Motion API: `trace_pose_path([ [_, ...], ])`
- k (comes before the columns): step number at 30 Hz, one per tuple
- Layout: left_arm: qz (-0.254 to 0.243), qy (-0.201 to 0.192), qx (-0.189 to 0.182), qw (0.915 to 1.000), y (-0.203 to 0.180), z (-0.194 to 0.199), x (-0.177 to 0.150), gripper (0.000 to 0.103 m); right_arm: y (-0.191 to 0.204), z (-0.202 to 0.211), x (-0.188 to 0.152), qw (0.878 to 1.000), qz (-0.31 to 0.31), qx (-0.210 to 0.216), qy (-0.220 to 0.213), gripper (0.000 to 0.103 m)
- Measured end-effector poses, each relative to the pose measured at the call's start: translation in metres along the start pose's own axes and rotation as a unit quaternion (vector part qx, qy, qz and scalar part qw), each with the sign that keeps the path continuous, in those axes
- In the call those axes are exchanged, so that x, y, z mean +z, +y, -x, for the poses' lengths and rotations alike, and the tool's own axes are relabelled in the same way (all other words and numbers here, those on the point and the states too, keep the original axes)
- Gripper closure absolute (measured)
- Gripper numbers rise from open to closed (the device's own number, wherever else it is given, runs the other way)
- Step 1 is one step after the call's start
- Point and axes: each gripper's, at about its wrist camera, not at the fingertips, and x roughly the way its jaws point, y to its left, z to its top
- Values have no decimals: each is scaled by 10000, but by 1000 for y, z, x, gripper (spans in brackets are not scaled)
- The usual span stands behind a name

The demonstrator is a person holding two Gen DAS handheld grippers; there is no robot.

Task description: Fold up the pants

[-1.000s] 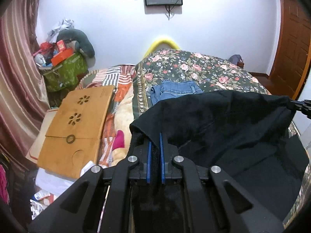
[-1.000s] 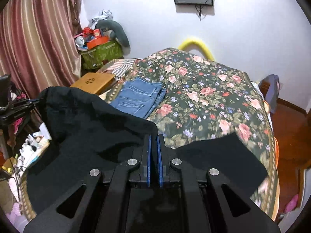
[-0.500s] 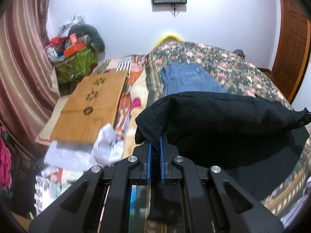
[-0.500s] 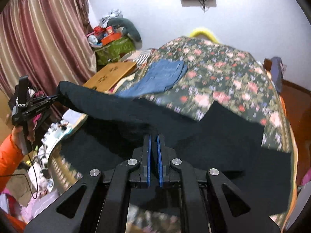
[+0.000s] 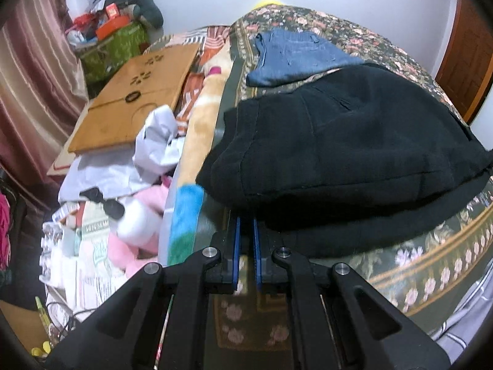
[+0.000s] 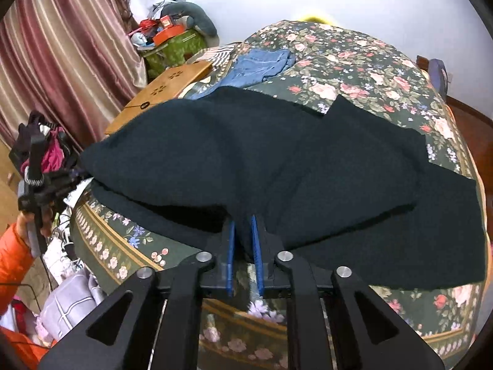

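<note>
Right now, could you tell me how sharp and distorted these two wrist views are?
Left wrist view: strong fisheye bending, dark vignette corners, motion smear on the floor clutter; black pants lose detail in shadow. Right wrist view: same bending, bedspread sharper, pants a near-featureless dark mass.

Left gripper [image 5: 245, 240] at six o'clock, blue pads slightly parted, empty, tips at the near edge of black pants [image 5: 345, 151] folded over on floral bedspread [image 5: 431, 265]. Folded jeans [image 5: 295, 57] at twelve o'clock; wooden board [image 5: 135, 98] at ten.
</note>
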Motion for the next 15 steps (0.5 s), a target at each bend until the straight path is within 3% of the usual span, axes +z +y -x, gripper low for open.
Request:
trace_pose_path([
  [3,101,-103,-1,9999,8,13,1,96,-5,14,2,9998,-24,-152,-101,79],
  [10,83,-524,232,9983,9,48,32,95,-33,44,15,9964,-281,-675,-440,74],
  [12,69,-554,190,9983,1,49,48,90,-39,49,22,9943,-276,-877,-549,58],
  [15,23,-609,100,9981,-15,46,73,82,-44,50,36,9919,-201,-1078,-649,51],
])
